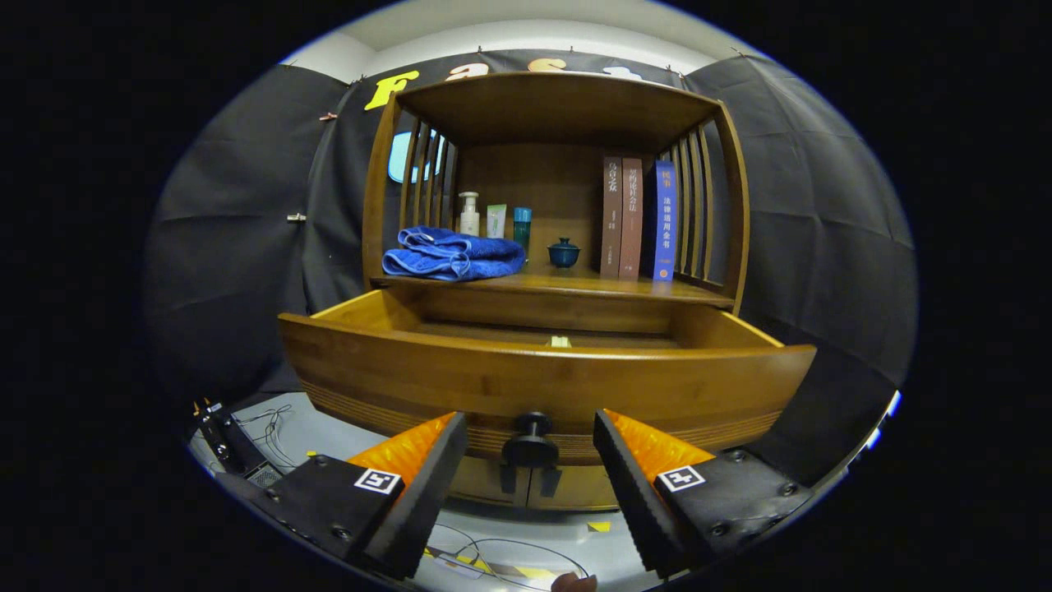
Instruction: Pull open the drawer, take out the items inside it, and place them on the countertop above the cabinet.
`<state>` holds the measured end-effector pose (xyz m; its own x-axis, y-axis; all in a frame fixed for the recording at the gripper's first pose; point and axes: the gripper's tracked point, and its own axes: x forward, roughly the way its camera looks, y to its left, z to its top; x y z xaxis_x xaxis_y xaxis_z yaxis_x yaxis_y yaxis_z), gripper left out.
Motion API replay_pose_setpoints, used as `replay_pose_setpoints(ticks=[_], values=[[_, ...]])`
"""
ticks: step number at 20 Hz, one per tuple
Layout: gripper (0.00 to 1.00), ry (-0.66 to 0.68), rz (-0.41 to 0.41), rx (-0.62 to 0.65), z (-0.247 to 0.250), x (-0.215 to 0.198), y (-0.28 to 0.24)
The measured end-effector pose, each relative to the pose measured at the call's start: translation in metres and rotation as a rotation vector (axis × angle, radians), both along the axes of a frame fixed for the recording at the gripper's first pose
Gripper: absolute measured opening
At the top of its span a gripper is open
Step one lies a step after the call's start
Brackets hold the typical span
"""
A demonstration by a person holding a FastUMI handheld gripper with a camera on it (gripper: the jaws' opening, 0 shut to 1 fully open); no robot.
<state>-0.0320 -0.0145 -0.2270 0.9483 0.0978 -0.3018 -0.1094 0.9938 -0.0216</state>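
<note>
Drawer (542, 382) is pulled out of the wooden cabinet (382, 177), front panel facing the camera. Hand-held gripper (530, 469) is released: fingers spread wide, grasping nothing. The black drawer knob (531, 440) sits between the fingers, touching neither, roughly centred in the gap

Inside the drawer, just past the top edge of the front panel, one small pale yellowish item (560, 340) pokes up near the middle; can't tell what it is. Rest of the drawer interior is hidden behind the panel

Counter (575, 284) above the drawer carries:
- folded blue towel (452, 253) at the left front
- white pump bottle (469, 215), pale green tube (496, 220) and teal bottle (523, 225) in a row behind the towel, against the back wall
- small dark blue lidded cup (564, 252) near the centre, apart from the towel
- two brown books (621, 216) and a blue book (664, 220) standing upright side by side at the right, next to the slatted side

Cables (275, 427) and a small black device (230, 440) lie on the floor (329, 432) below left of the cabinet
</note>
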Motion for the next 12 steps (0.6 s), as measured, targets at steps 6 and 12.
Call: replay_pose_setpoints(ticks=[6, 12], values=[[0.98, -0.017, -0.026, 0.082, 0.089, 0.018, -0.007], [0.99, 0.175, -0.007, 0.08, 0.126, 0.076, 0.0]])
